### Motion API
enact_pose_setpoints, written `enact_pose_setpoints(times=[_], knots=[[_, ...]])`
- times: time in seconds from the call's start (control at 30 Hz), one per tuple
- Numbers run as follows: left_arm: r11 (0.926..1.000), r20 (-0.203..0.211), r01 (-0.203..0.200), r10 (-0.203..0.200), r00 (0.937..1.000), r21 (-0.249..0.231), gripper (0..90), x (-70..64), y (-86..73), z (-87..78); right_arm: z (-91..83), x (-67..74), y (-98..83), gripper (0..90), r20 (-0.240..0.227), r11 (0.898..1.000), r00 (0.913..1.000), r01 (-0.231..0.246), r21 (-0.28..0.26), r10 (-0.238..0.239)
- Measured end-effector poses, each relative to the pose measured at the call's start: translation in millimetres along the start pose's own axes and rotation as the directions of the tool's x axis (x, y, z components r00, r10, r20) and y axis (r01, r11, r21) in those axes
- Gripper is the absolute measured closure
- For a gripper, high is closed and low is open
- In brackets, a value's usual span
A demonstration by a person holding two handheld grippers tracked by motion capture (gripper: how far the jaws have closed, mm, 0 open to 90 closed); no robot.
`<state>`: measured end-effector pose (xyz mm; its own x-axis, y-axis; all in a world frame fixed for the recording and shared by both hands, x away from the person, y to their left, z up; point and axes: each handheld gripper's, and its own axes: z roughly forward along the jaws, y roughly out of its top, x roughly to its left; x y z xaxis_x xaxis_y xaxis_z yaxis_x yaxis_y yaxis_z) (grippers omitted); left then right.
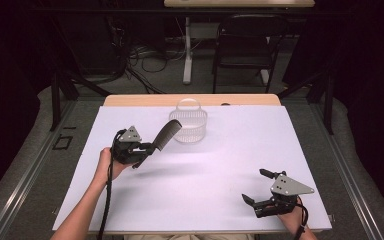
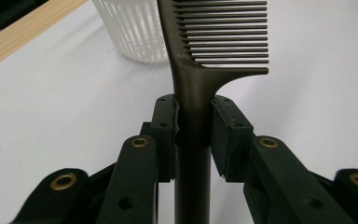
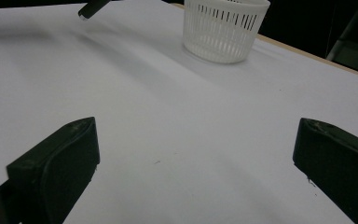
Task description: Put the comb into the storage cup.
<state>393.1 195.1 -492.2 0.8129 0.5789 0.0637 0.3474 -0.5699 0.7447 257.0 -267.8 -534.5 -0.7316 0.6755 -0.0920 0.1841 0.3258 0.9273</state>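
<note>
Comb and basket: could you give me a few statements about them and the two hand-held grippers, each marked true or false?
1. The left hand-held gripper clamps the comb by its handle. True.
2. The comb lies inside the white basket. False: it is held in the air beside the basket.
3. The right hand-held gripper holds a brush. False: its jaws are wide apart with nothing between them.
4. The basket stands upright near the far edge of the white table. True.
</note>
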Motion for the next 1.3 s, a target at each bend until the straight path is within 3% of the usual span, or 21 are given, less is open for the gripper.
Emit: enact_pose_setpoints(times=[0.4, 1.3], knots=[[0.9994, -0.043, -0.001, 0.000, 0.9991, -0.036, 72.3, 0.5, 0.7, -0.8, 0.0, 0.3, 0.1, 0.0, 0.000, 1.000, 1.0000, 0.003, -0.002, -0.003], [0.9960, -0.088, -0.016, 0.008, 0.9961, -0.088, 72.3, -1.4, 8.9, 0.7, 0.0, 0.0, 0.1, 0.0, 0.003, 1.000, 1.0000, -0.001, 0.002, 0.001]])
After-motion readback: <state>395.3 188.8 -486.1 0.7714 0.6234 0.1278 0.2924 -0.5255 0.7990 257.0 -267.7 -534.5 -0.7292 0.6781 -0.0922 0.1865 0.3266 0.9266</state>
